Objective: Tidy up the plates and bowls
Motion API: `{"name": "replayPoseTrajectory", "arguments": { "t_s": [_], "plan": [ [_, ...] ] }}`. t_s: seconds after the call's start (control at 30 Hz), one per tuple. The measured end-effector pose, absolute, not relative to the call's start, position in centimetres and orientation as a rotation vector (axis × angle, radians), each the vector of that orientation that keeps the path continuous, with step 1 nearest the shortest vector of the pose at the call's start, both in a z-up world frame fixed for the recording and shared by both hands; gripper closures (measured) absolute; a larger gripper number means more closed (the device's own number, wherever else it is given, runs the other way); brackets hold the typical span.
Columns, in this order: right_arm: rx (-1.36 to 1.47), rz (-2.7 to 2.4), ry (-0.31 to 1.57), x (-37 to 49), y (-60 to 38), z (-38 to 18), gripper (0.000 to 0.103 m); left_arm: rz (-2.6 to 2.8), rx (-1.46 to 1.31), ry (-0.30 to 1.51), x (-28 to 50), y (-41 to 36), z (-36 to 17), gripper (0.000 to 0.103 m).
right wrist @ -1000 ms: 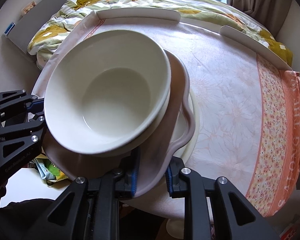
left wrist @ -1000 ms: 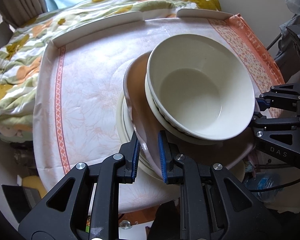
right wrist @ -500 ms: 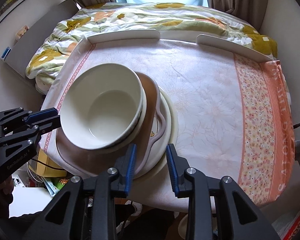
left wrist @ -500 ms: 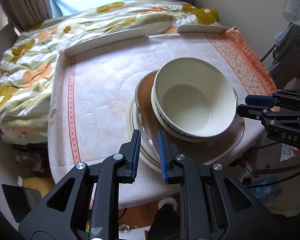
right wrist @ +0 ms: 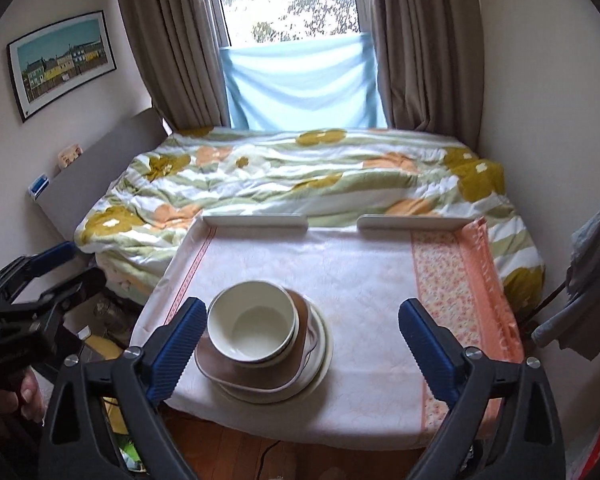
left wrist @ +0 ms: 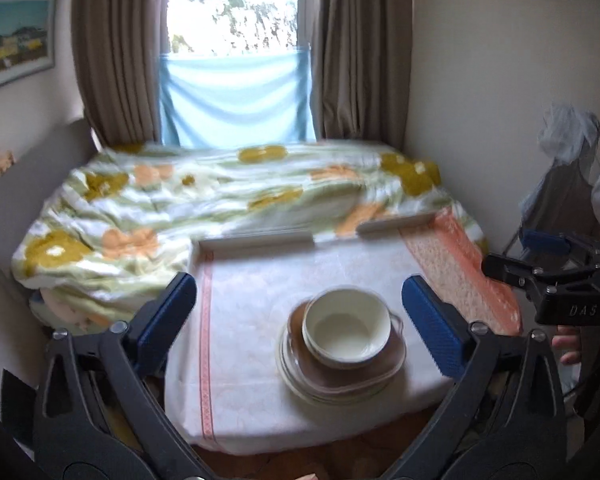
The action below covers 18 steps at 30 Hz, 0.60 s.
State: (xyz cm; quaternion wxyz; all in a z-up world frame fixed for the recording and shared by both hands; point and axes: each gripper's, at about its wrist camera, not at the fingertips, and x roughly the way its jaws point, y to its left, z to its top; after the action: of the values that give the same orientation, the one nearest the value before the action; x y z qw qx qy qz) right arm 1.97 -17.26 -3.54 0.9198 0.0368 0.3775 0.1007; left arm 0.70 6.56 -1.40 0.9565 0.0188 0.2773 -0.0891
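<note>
A stack of dishes stands near the front edge of the cloth-covered table (left wrist: 260,280) (right wrist: 360,272). White bowls (left wrist: 346,330) (right wrist: 252,326) sit nested on a brown plate (left wrist: 376,364) (right wrist: 260,372), which rests on cream plates (left wrist: 296,376) (right wrist: 324,356). My left gripper (left wrist: 300,320) is wide open and empty, held back from and above the stack. My right gripper (right wrist: 300,336) is also wide open and empty, pulled back from the table. Each gripper shows at the edge of the other's view.
A bed with a flowered quilt (left wrist: 220,196) (right wrist: 300,172) lies behind the table, under a curtained window (right wrist: 296,4). White rails (right wrist: 256,222) edge the table's far side. Clothes hang at the right (left wrist: 568,168). A framed picture (right wrist: 60,60) hangs on the left wall.
Both grippers let go of the brown plate's rim, opened wide and drew back and up from the stack, which now rests on the table.
</note>
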Motion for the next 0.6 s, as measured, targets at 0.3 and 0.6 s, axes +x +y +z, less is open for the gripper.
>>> {"name": "replayPoseTrajectory", "arguments": {
  "t_s": [0.3, 0.6],
  "plan": [
    [0.031, 0.060, 0.594, -1.7, -19.0, 0.4, 0.001, -0.094, -0.019, 0.432, -3.0, 6.0, 2.1, 0.000],
    [0.037, 0.052, 0.533, -3.1, -19.6, 0.8, 0.001, -0.067, -0.014, 0.419, -3.8, 4.8, 0.9, 0.000]
  ]
}}
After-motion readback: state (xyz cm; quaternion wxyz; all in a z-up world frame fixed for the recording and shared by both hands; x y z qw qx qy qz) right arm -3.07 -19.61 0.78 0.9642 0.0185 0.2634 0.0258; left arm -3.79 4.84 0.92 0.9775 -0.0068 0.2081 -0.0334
